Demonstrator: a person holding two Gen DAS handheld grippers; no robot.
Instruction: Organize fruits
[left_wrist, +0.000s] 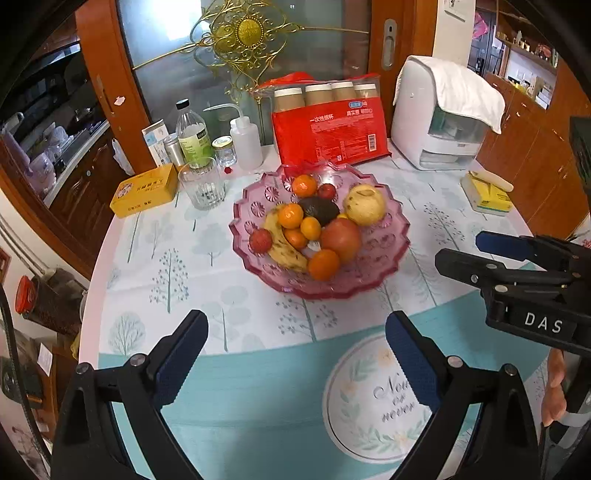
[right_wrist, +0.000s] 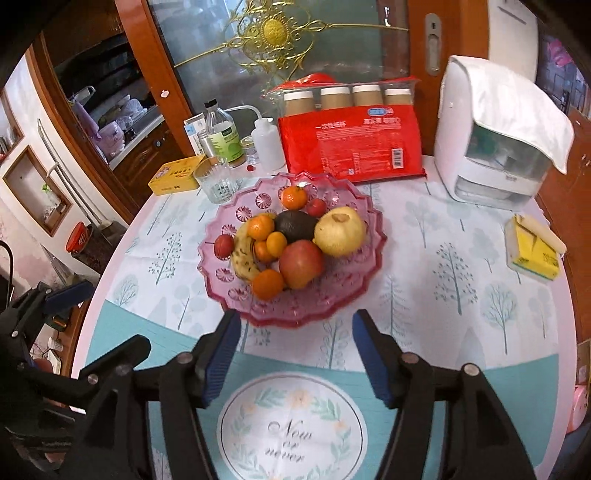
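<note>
A pink glass bowl (left_wrist: 391, 240) (right_wrist: 354, 288) stands mid-table, piled with fruit: a red apple (left_wrist: 340, 238) (right_wrist: 301, 264), a yellow pear (left_wrist: 365, 205) (right_wrist: 340, 230), a spotted banana (left_wrist: 282, 247) (right_wrist: 243, 254), a dark avocado (left_wrist: 318, 210) (right_wrist: 295, 225), several oranges (left_wrist: 324, 264) and small red fruits. My left gripper (left_wrist: 295, 332) (right_wrist: 98, 317) hovers over the tablecloth in front of the bowl, open and empty. To its right, my right gripper (right_wrist: 295, 321) (left_wrist: 460, 249) is near the bowl's front rim, open, with nothing between its pads.
Behind the bowl lie a red pack of paper cups (left_wrist: 332, 125), a white appliance under a towel (left_wrist: 439, 122), bottles (left_wrist: 192, 136), a glass tumbler (left_wrist: 203, 184) and a yellow tin (left_wrist: 144, 195). A yellow tissue pack (left_wrist: 487, 195) sits right. A glass door backs the table.
</note>
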